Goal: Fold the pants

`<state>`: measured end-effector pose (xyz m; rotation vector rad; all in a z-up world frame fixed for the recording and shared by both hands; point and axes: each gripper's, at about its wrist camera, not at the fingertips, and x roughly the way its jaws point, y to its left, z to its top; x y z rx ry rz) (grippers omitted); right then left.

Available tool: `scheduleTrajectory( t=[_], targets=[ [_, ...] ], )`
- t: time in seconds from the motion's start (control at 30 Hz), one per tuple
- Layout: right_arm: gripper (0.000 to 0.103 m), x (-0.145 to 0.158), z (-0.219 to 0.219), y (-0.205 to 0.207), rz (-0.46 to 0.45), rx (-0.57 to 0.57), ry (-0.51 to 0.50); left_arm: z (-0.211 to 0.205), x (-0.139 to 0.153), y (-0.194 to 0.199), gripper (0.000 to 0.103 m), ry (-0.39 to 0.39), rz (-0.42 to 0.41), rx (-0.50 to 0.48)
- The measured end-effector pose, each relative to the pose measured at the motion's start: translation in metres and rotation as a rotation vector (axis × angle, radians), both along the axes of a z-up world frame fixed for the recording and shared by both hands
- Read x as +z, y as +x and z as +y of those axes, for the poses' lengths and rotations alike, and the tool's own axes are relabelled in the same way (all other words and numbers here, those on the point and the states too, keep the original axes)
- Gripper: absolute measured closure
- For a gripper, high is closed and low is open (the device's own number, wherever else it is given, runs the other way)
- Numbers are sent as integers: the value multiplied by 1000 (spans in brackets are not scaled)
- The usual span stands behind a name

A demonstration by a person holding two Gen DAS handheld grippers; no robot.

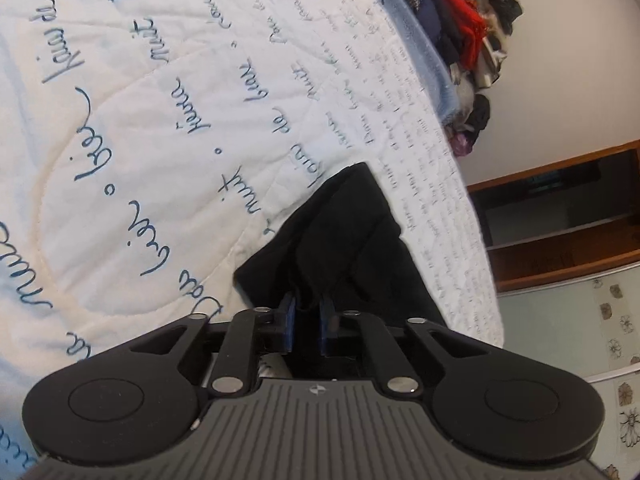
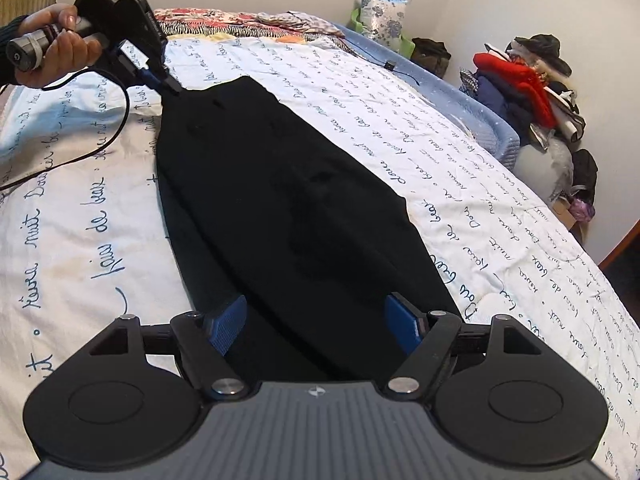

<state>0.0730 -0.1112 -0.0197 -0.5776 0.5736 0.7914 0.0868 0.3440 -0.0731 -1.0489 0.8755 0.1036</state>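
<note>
The near end of the black fabric pants (image 2: 288, 208) is hidden behind the right gripper's body. Items in the distant red-topped clothes pile (image 2: 532, 88) are too small to distinguish.

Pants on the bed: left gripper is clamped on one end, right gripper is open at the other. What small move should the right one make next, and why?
Probably close the right gripper on the near end of the black pants. Its jaws stand wide open with the fabric between them, while the left gripper already pinches the far end. The pants lie stretched flat along the quilt, so both ends need holding before a fold.
</note>
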Motion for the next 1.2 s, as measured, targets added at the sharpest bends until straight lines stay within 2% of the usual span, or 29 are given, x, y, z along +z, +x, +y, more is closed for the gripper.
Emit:
scheduleTrajectory(
  t=[0.07,0.17,0.2,0.27,0.33,0.47,0.57,0.6,0.77,0.83,0.9,1.0,1.1,1.2],
  targets=[
    [27,-2,0,-1,13,4,-7,-1,-12,3,69,-25,18,12],
    [27,-3,1,-5,7,5,-19,-2,-11,5,69,-18,0,18],
    [27,-3,1,-6,1,5,-24,-2,-11,6,73,-15,-2,17],
    [27,-3,1,-8,-39,0,-40,-1,-7,9,97,-3,-9,11],
    [27,-4,2,-10,-103,-9,-65,-2,3,9,98,0,-42,5],
    [29,-12,7,-12,-238,-29,-169,3,25,12,98,-91,-110,3],
    [52,-21,9,-13,-232,11,-242,7,34,18,98,-111,-127,2],
    [56,-23,9,-15,-227,28,-253,7,35,20,98,-108,-125,-2],
    [62,-37,13,-16,-247,39,-337,7,33,23,98,-127,-116,-25],
    [68,-41,16,-11,-249,28,-344,10,33,23,98,-139,-115,-20],
    [96,-46,19,-5,-235,20,-344,14,33,23,98,-144,-115,-15],
    [96,-58,26,2,-258,7,-384,15,33,25,98,-148,-114,-31],
    [97,-54,27,5,-277,-11,-379,15,34,30,97,-138,-113,-56],
    [97,-23,19,0,-261,-36,-272,21,37,30,97,-125,-124,-67]
  ],
)
